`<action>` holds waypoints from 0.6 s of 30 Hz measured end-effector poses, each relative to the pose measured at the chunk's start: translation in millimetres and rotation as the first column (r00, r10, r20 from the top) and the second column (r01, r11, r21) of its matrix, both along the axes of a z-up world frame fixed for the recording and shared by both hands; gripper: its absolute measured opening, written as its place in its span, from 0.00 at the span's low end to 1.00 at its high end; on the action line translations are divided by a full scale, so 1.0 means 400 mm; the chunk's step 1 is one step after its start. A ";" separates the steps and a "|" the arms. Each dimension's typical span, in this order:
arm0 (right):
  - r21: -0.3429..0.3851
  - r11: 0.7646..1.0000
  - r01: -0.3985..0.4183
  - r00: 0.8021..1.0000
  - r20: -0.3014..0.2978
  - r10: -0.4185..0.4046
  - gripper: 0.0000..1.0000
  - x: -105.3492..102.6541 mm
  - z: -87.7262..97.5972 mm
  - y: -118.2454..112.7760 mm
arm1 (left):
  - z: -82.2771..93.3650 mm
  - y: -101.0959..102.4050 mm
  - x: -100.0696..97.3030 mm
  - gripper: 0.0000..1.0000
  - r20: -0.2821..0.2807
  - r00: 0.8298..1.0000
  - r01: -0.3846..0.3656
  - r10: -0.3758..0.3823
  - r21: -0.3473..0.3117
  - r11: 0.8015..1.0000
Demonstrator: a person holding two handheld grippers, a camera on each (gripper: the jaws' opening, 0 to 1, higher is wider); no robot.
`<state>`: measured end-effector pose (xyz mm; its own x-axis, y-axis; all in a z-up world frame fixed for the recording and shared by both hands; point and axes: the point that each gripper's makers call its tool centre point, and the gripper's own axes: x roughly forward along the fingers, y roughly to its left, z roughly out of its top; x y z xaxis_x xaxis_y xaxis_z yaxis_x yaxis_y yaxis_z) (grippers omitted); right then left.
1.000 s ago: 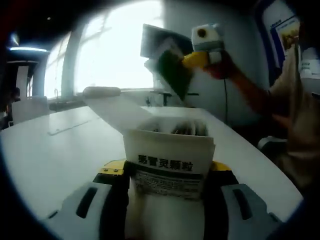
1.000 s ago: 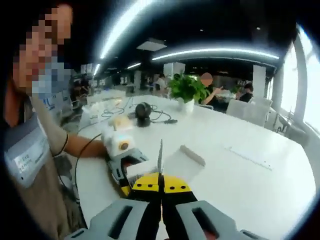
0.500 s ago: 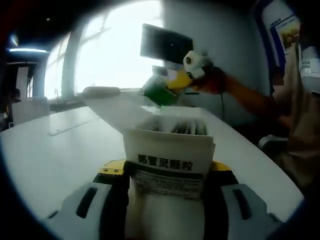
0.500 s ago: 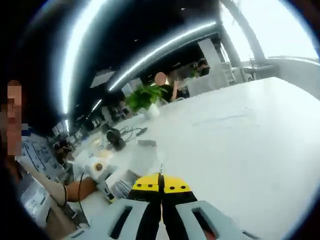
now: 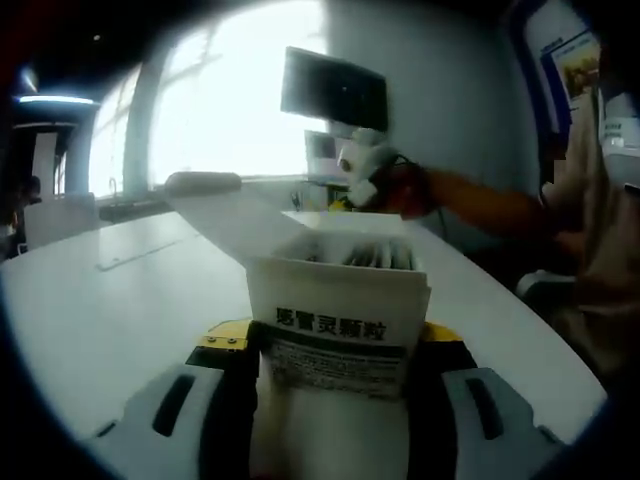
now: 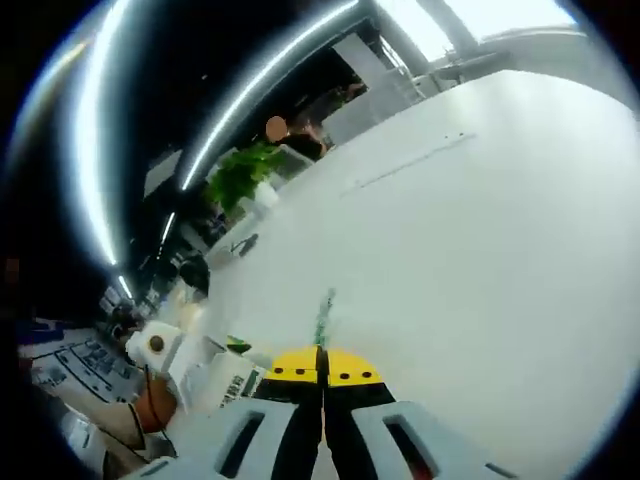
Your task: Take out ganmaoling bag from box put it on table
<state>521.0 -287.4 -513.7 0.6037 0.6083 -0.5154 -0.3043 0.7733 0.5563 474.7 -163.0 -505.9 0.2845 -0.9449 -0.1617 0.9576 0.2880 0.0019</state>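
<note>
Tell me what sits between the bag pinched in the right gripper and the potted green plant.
In the right gripper view, only bare white table lies between the thin green bag and the potted green plant.

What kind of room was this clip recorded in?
Most likely an open-plan office or meeting area: a large white table with a potted plant at its far end, long ceiling light strips overhead, and a monitor by bright windows.

Box base hidden between jaws; bag edge-on, print unreadable.
</note>
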 end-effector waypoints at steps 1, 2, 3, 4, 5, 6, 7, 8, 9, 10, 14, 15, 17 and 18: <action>-0.066 0.998 0.007 1.000 0.011 -0.007 0.00 0.007 -0.015 -0.014 | 0.000 0.000 0.000 0.50 0.000 1.000 0.000 0.000 0.001 1.000; -0.133 0.991 0.005 0.999 0.032 -0.001 0.00 0.013 -0.026 -0.026 | -0.001 0.000 0.000 0.50 0.001 1.000 0.000 0.000 0.001 1.000; -0.182 0.983 0.006 0.998 0.064 0.006 0.00 0.015 -0.030 -0.026 | -0.001 0.000 0.000 0.50 0.000 1.000 0.000 0.000 0.002 1.000; -0.203 0.979 0.008 0.997 0.079 0.008 0.00 0.017 -0.029 -0.026 | -0.001 0.000 0.000 0.50 0.000 1.000 0.000 0.000 0.002 1.000; -0.217 0.976 0.004 0.995 0.095 0.017 0.00 0.020 -0.027 -0.026 | -0.001 0.000 0.000 0.50 0.000 1.000 0.000 0.000 0.002 1.000; -0.233 0.973 -0.001 0.993 0.117 0.029 0.00 0.023 -0.024 -0.025 | -0.001 0.000 0.000 0.50 0.000 1.000 0.000 0.000 0.002 1.000; -0.253 0.968 0.000 0.991 0.128 0.034 0.00 0.026 -0.023 -0.026 | -0.001 0.000 0.000 0.50 -0.001 1.000 0.000 0.000 0.002 1.000; -0.279 0.960 -0.003 0.990 0.133 0.042 0.00 0.025 -0.025 -0.028 | -0.002 0.000 0.000 0.50 -0.002 1.000 0.000 0.000 0.003 1.000; -0.296 0.955 -0.008 0.989 0.139 0.051 0.00 0.025 -0.026 -0.028 | -0.002 0.000 0.000 0.50 -0.001 1.000 0.000 0.000 0.003 1.000; -0.320 0.947 -0.009 0.986 0.157 0.063 0.00 0.028 -0.025 -0.030 | -0.002 0.000 0.000 0.50 -0.001 1.000 0.000 0.000 0.004 1.000; -0.442 0.897 -0.008 0.959 0.252 0.133 0.02 0.042 -0.015 -0.043 | -0.002 0.000 0.000 0.50 -0.002 1.000 0.000 0.000 0.005 1.000; -0.462 0.887 -0.001 0.956 0.261 0.138 0.04 0.044 -0.014 -0.048 | -0.003 0.000 0.000 0.50 -0.002 1.000 0.000 0.000 0.005 1.000; -0.481 0.877 0.010 0.949 0.280 0.142 0.09 0.041 -0.008 -0.049 | -0.003 0.000 0.000 0.50 -0.003 1.000 0.000 0.000 0.005 1.000; -0.480 0.877 0.013 0.947 0.286 0.143 0.10 0.039 -0.003 -0.050 | -0.003 0.000 0.001 0.50 -0.003 1.000 0.000 0.000 0.005 1.000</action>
<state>536.5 -307.3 -514.9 0.7444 0.3835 -0.5466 -0.4562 0.8899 0.0031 474.9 -162.9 -507.0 0.2842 -0.9440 -0.1676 0.9576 0.2881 0.0009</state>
